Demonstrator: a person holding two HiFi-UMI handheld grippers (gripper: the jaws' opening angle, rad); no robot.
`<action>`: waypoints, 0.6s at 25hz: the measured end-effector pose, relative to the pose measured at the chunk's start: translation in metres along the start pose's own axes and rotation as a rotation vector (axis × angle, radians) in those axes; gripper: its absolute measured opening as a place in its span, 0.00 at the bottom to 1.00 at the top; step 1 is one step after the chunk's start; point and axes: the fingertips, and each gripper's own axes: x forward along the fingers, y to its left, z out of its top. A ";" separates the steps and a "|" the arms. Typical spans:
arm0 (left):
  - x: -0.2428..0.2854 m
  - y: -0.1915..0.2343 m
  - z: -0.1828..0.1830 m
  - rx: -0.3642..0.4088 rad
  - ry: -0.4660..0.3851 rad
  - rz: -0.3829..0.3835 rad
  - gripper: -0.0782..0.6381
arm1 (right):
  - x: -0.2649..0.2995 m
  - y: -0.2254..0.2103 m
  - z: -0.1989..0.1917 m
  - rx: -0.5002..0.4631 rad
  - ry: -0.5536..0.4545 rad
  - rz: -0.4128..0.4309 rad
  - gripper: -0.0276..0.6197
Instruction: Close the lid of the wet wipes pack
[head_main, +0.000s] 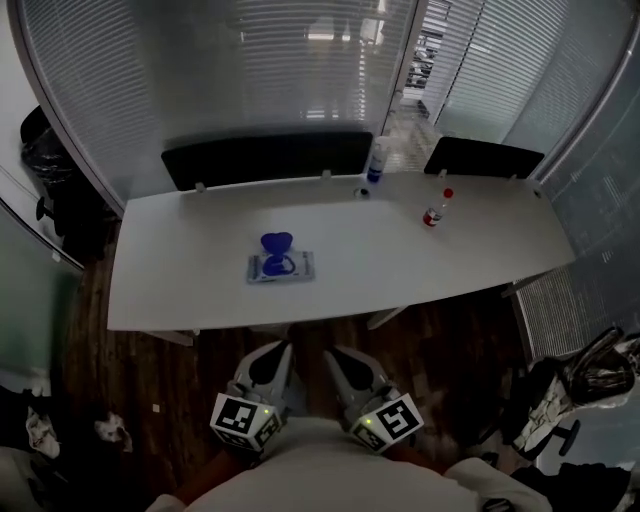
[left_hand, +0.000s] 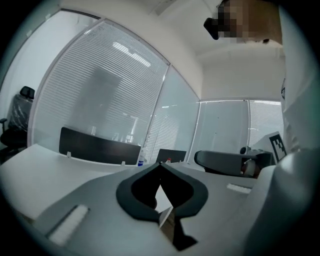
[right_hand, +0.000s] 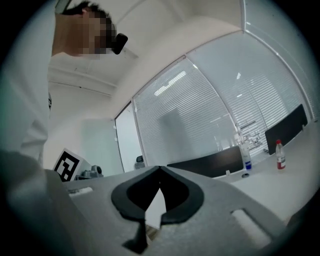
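The wet wipes pack (head_main: 281, 267) lies flat on the white table (head_main: 180, 270), left of its middle. Its round blue lid (head_main: 277, 243) stands up open at the far side of the pack. Both grippers are held low, close to my body and short of the table's near edge, well apart from the pack. The left gripper (head_main: 277, 352) and the right gripper (head_main: 337, 356) point toward the table side by side. Each has its jaws meeting at the tips with nothing between them, left gripper (left_hand: 160, 163), right gripper (right_hand: 160, 168). Neither gripper view shows the pack.
A small red-capped bottle (head_main: 436, 210) stands at the table's right back, a taller white and blue bottle (head_main: 376, 162) at the far edge. Two black panels (head_main: 265, 158) line the back. A black chair (head_main: 40, 140) is at the left, bags (head_main: 590, 380) on the floor at right.
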 end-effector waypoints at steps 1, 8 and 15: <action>0.008 0.014 0.006 0.001 0.000 -0.001 0.11 | 0.017 -0.005 0.002 -0.001 0.003 -0.004 0.04; 0.053 0.103 0.053 -0.005 -0.006 -0.009 0.11 | 0.129 -0.021 0.014 -0.034 0.011 -0.009 0.04; 0.094 0.156 0.068 0.001 0.000 -0.058 0.11 | 0.198 -0.043 0.016 -0.050 0.032 -0.033 0.04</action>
